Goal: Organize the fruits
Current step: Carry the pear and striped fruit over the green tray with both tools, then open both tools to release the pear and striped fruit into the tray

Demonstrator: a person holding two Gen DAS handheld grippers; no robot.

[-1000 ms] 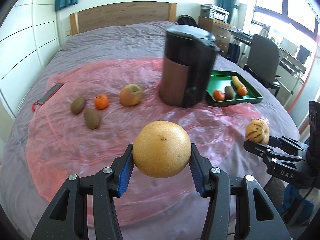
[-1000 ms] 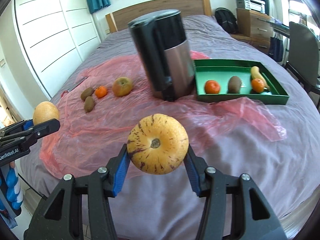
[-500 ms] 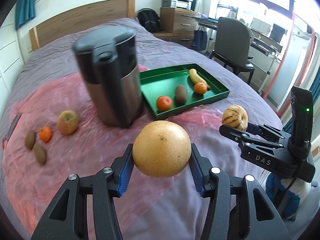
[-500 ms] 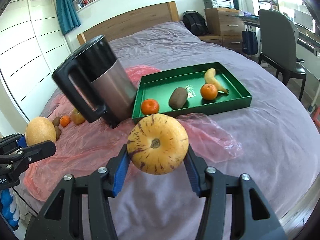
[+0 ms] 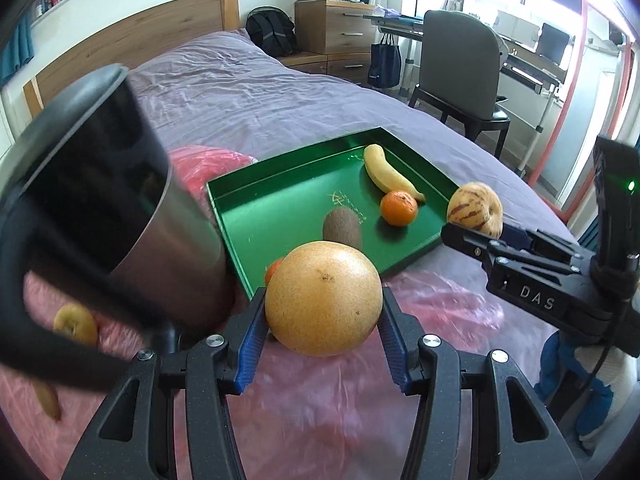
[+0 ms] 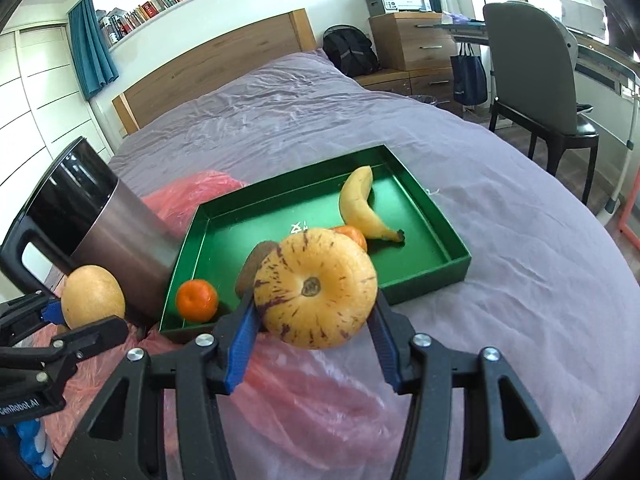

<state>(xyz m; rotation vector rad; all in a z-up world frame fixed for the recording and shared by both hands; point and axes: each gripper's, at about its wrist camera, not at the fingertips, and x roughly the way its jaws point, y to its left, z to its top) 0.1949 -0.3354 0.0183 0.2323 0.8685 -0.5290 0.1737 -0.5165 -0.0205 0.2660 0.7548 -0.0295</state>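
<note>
My left gripper [image 5: 322, 334] is shut on a large round yellow fruit [image 5: 323, 304], held above the pink sheet just before the green tray [image 5: 272, 216]. My right gripper [image 6: 314, 320] is shut on a yellow purple-striped melon [image 6: 316, 288], held over the tray's near edge [image 6: 424, 284]. The tray holds a banana [image 6: 360, 208], a kiwi [image 5: 342, 226] and two tangerines [image 5: 399, 208] [image 6: 197, 300]. Each gripper shows in the other's view: the right one [image 5: 476, 220], the left one [image 6: 80, 316].
A tall dark jug [image 5: 100, 200] with a handle stands left of the tray on a pink plastic sheet [image 5: 432, 308]. An apple [image 5: 76, 324] lies behind the handle. All rests on a purple bed; a chair [image 5: 460, 64] and desk stand to the right.
Both grippers have moved forward and to the right toward the green tray, each still holding its fruit. The jug and tray now look much nearer.
</note>
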